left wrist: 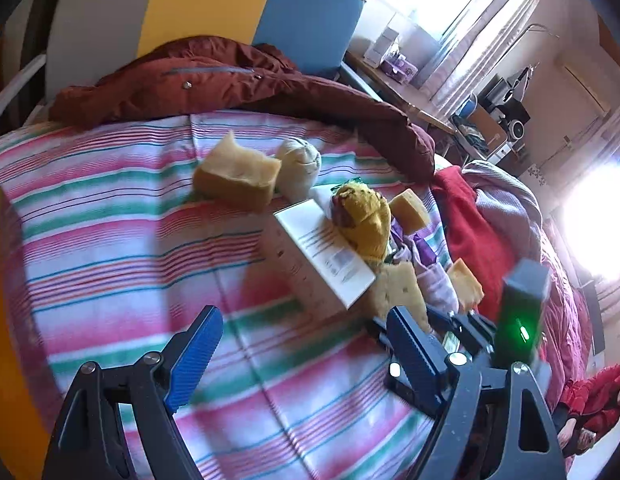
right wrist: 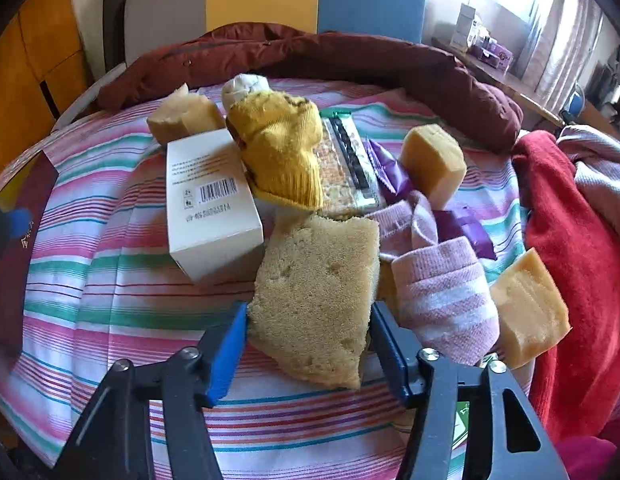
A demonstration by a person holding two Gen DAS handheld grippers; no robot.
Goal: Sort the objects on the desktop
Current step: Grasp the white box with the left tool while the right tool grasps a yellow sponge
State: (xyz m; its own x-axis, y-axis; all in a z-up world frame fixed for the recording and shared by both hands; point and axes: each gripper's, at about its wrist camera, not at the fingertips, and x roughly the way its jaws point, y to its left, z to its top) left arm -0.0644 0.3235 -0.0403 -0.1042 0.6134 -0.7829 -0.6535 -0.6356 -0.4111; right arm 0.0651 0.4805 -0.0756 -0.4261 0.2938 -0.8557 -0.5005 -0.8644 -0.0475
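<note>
Right gripper (right wrist: 308, 340): clamped on big sponge (right wrist: 317, 300), near the striped cloth's (right wrist: 110, 300) front edge. Left gripper (left wrist: 302, 356): released, empty, over bare cloth. Behind sponge: white box (right wrist: 210, 200), yellow sock (right wrist: 282, 152), pink sock (right wrist: 445, 296). Sponge block (right wrist: 525, 308) at right edge.

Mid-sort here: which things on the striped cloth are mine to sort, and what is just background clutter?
To sort:
- big sponge, between the right gripper's pads
- white box
- yellow sock
- pink striped sock
- sponge blocks
- clear snack packet
- purple wrappers
- white cloth ball

Just lying about:
- maroon jacket
- red cloth
- window desk
</note>
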